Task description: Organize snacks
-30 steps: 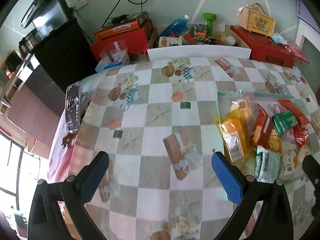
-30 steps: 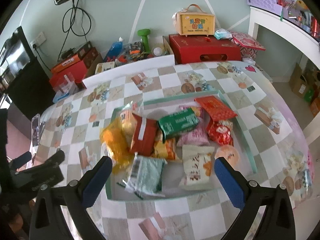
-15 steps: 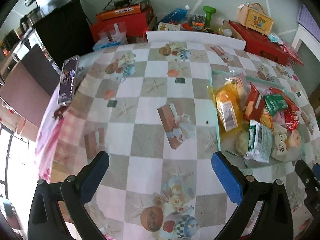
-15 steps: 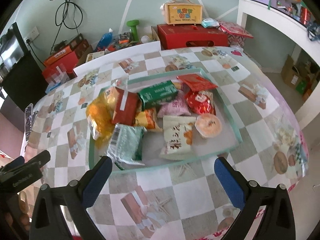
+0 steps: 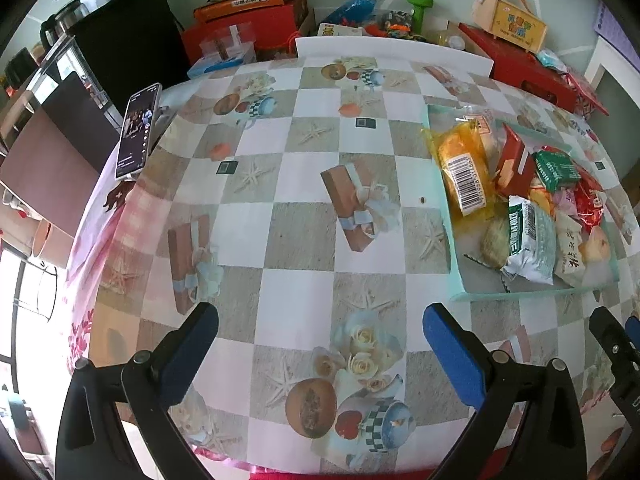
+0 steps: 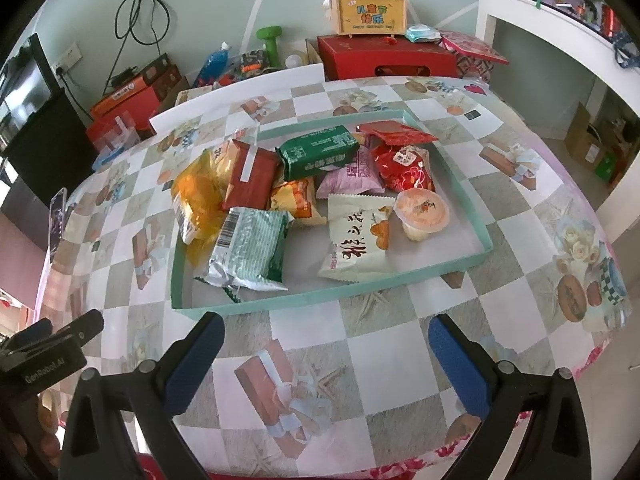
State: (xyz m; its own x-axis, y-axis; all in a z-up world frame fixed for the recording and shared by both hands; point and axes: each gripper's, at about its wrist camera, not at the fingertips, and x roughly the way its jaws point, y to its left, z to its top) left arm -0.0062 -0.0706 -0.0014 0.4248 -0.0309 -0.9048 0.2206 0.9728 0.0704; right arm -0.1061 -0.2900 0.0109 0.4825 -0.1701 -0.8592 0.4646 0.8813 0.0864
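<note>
A shallow teal tray [image 6: 332, 300] sits on the checkered tablecloth and holds several snack packs: an orange bag [image 6: 196, 196], a red pack [image 6: 250, 178], a green pack [image 6: 318, 152], a silver-green pack [image 6: 248, 252], a white pack [image 6: 356, 240] and a jelly cup [image 6: 422, 212]. The tray also shows at the right of the left wrist view [image 5: 520, 292]. My right gripper [image 6: 322, 346] is open and empty, just in front of the tray's near edge. My left gripper [image 5: 318, 338] is open and empty over bare cloth, left of the tray.
A phone [image 5: 136, 132] lies at the table's left edge. Red boxes [image 6: 384, 58], a green dumbbell [image 6: 270, 42], a yellow carry box [image 6: 370, 10] and clutter stand behind the table. A black cabinet [image 5: 120, 40] is at the far left.
Both grippers have drawn back toward the near edge of the table, so the tray and snacks appear farther away. Both stayed open and empty.
</note>
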